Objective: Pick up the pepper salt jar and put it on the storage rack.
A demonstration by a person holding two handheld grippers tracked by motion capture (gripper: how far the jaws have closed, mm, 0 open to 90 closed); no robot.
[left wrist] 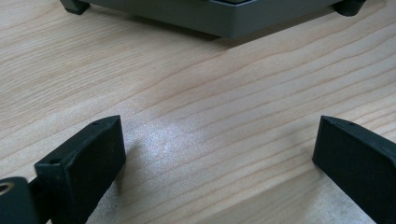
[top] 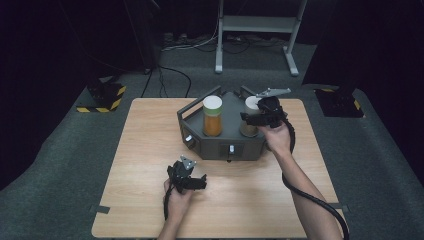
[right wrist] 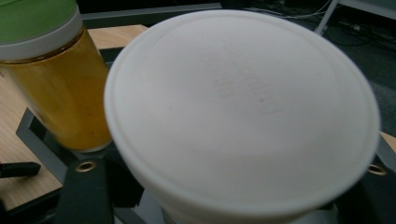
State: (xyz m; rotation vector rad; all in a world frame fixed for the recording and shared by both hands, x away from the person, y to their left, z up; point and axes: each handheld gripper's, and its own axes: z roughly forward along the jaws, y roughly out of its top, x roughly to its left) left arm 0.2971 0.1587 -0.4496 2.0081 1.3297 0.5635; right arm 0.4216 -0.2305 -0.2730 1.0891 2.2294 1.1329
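Note:
A dark grey carrier (top: 220, 144) with handles stands at the back middle of the wooden table. In it stand two jars: one of amber stuff (top: 212, 120) (right wrist: 65, 93) with a pale green-topped lid, and to its right a white-lidded jar (top: 251, 104) (right wrist: 243, 112). My right gripper (top: 251, 119) (right wrist: 229, 186) sits around the white-lidded jar just under its lid, one jaw on each side, with a dark gap showing beside the left jaw. My left gripper (top: 200, 181) (left wrist: 215, 154) lies low over the bare table in front of the carrier, jaws wide apart and empty.
The carrier's front wall (left wrist: 224, 18) is just ahead of the left gripper. Bare tabletop (top: 150, 150) lies left and in front. Beyond the table are grey floor, cables and a white stand (top: 255, 30).

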